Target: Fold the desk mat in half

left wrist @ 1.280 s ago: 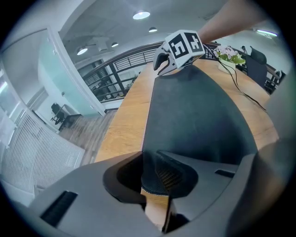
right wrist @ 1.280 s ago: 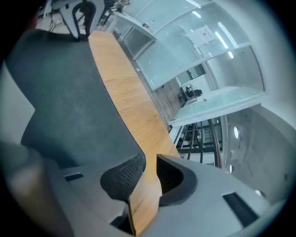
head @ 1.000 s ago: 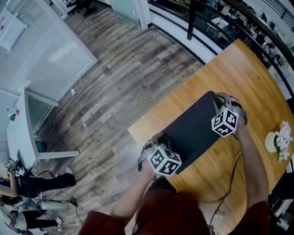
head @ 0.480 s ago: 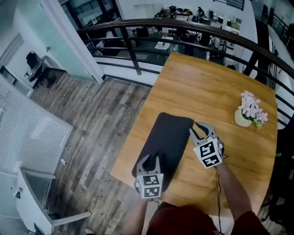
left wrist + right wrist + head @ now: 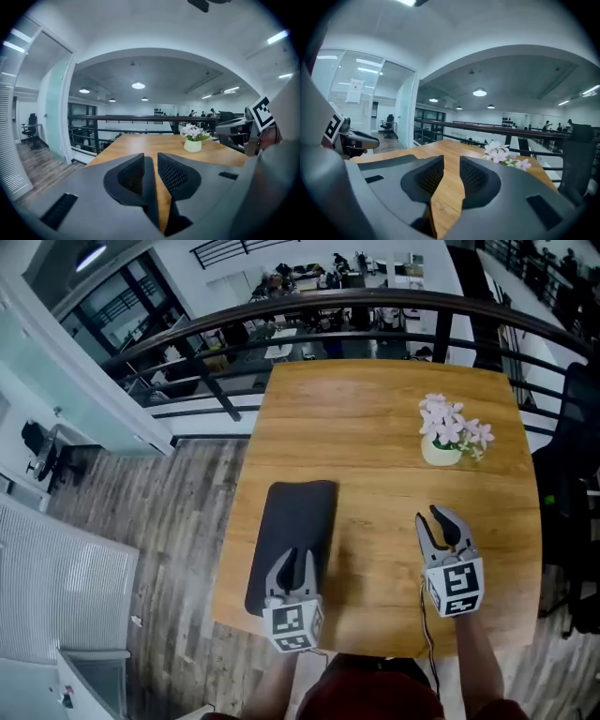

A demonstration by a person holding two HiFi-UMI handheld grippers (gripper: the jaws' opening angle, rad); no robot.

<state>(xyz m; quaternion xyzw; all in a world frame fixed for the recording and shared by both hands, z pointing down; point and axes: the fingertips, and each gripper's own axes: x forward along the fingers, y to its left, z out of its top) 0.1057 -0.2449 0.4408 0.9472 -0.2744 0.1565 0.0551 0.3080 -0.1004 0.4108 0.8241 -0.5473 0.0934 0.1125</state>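
Observation:
The black desk mat (image 5: 295,526) lies as a narrow strip along the left side of the wooden table (image 5: 375,427). My left gripper (image 5: 298,561) hovers over the mat's near end; its jaws are opening, with a slim gap (image 5: 151,164) through which the mat's dark surface and wood show, and nothing is pinched. My right gripper (image 5: 442,523) is off the mat, over bare wood to its right. It stands open (image 5: 451,171) with only tabletop between the fingers. Each gripper view shows the other gripper at its edge.
A white pot of pink flowers (image 5: 441,448) stands at the table's far right, also seen as the pot (image 5: 192,143) and the blossoms (image 5: 501,152). A black railing (image 5: 328,310) runs behind the table. A wood floor (image 5: 178,521) drops off to the left, and a dark chair (image 5: 567,474) sits to the right.
The head view has swung round. My right gripper has left the mat's far corner and moved right onto bare wood. The mat looks narrower. My left gripper stays at its near end.

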